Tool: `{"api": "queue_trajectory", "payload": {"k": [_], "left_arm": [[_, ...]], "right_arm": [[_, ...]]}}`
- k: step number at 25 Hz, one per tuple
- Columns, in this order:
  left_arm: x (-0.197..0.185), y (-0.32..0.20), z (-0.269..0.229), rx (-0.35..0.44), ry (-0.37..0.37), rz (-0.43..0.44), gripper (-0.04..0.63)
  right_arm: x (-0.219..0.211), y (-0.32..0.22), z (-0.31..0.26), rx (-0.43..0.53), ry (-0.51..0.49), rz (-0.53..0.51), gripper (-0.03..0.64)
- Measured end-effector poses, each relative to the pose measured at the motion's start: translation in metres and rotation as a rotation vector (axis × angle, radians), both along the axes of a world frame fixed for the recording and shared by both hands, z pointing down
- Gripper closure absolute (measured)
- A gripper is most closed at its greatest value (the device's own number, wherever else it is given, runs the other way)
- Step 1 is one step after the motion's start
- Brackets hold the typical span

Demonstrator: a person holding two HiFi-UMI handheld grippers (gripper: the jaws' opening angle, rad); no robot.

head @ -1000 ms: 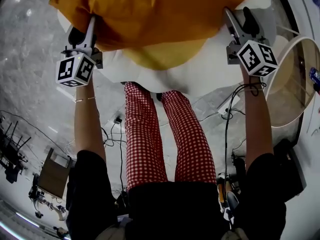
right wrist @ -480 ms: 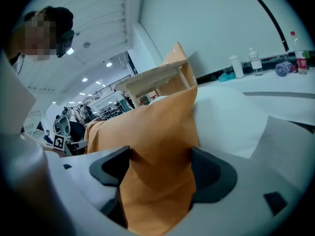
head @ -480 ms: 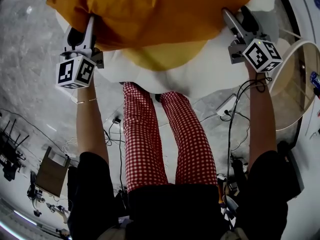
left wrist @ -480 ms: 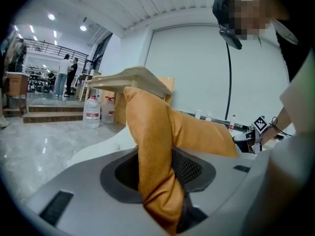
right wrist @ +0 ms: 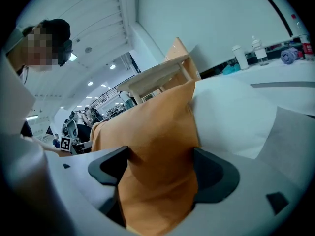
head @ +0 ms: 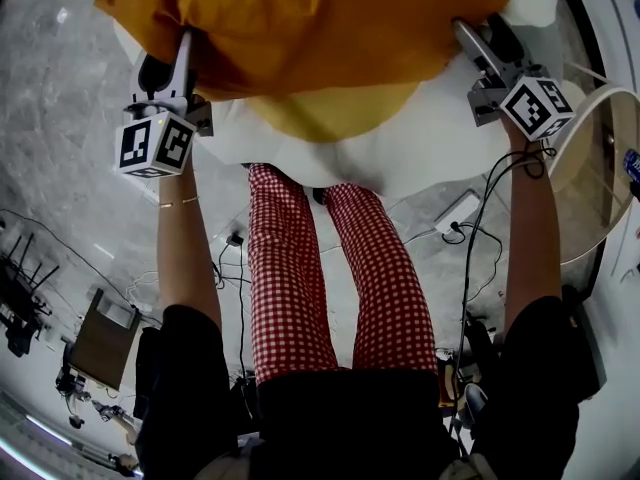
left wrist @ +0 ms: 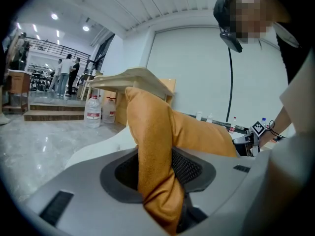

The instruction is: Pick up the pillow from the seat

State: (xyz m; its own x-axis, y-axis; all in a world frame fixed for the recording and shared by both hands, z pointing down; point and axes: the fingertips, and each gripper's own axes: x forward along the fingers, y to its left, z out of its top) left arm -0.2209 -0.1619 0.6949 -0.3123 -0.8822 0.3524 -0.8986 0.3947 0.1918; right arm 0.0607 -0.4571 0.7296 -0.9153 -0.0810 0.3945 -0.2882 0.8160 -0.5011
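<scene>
i count one pillow point(head: 320, 18): left tool point(head: 184, 46) clamped on it, right tool point(head: 470, 36) has just been opening, pillow loose between its jaws.

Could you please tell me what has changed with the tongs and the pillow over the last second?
The right tongs have shifted a little rightward in the head view, and their jaws have just been opening, with a corner of the orange pillow still between them. The left tongs stay clamped on the opposite corner, and the pillow keeps its place over the white seat.
</scene>
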Motion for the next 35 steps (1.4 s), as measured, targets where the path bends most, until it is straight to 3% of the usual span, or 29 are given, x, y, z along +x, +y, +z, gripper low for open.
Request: {"api": "queue_trajectory", "payload": {"k": [3,17,26,35], "left_arm": [[0.001,-0.001,0.000,0.001,0.005,-0.001,0.413],[-0.004,0.001,0.000,0.002,0.016,-0.010,0.413],[-0.007,0.002,0.000,-0.011,0.012,-0.014,0.417],[-0.004,-0.001,-0.004,-0.027,0.022,-0.011,0.431]], "right_arm": [[0.002,-0.007,0.007,-0.046,0.016,-0.005,0.177],[-0.014,-0.002,0.010,-0.061,-0.015,-0.019,0.179],[-0.024,0.010,0.005,0.029,0.066,0.055,0.326],[-0.021,0.016,-0.002,0.105,0.140,0.146,0.383]]}}
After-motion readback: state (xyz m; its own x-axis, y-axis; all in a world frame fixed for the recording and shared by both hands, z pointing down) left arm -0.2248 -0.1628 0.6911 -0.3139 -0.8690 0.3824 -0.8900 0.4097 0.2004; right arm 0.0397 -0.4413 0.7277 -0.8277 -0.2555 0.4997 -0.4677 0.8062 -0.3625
